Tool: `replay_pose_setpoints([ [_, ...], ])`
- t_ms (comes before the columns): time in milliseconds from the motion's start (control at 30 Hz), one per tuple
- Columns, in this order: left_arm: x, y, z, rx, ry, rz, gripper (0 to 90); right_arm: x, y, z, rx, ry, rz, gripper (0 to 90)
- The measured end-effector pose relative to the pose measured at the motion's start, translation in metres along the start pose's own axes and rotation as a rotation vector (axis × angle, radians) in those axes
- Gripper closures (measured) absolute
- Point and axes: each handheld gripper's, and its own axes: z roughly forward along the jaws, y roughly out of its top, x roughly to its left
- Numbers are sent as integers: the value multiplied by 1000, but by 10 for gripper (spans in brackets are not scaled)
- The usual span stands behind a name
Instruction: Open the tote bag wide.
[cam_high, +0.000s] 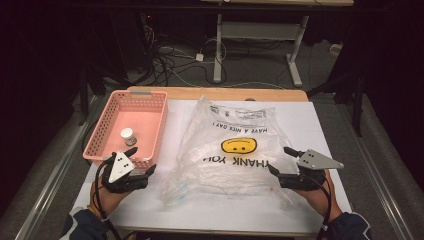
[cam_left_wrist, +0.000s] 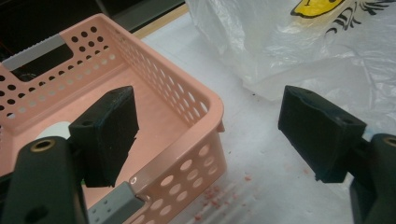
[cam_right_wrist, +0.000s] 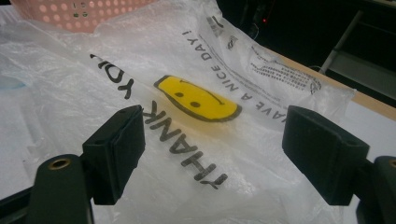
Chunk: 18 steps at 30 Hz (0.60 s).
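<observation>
Thin clear plastic bag with a yellow smiley (cam_high: 235, 150) lies flat on the table between my grippers. My right gripper (cam_high: 281, 161) and left gripper (cam_high: 141, 160) both stand wide open, holding nothing. I should pinch only one layer near the edge, gently.

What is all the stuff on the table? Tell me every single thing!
Basket: one, pink with holes, left side of the table.
Small jar: one, white lid, inside the basket.
Plastic bag: one, clear, yellow smiley and "THANK YOU" print, lying in the middle of the table.
Table: one, white top with a wooden far edge.
Red crumbs: a few, on the table beside the basket.
Left tongs: one, black, open, at the basket's near corner.
Right tongs: one, black, open, at the bag's right edge.
</observation>
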Motion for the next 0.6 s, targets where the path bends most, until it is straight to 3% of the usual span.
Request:
replay_pose_setpoints([
  [233, 2, 0, -2, -4, 13, -6, 200, -1, 1, 0, 7, -16, -9, 234],
  [367, 5, -1, -2, 0, 21, -3, 200, -9, 4, 4, 25, -59, -20, 253],
  [467, 6, -1, -4, 0, 29, -4, 200, -29, 12, 11, 63, -114, -24, 282],
  [500, 6, -1, -4, -3, 30, -6, 200, -29, 12, 11, 63, -114, -24, 282],
  [600, 4, -1, -5, 2, 35, 8, 200, -58, 23, 16, 79, -147, 29, 327],
])
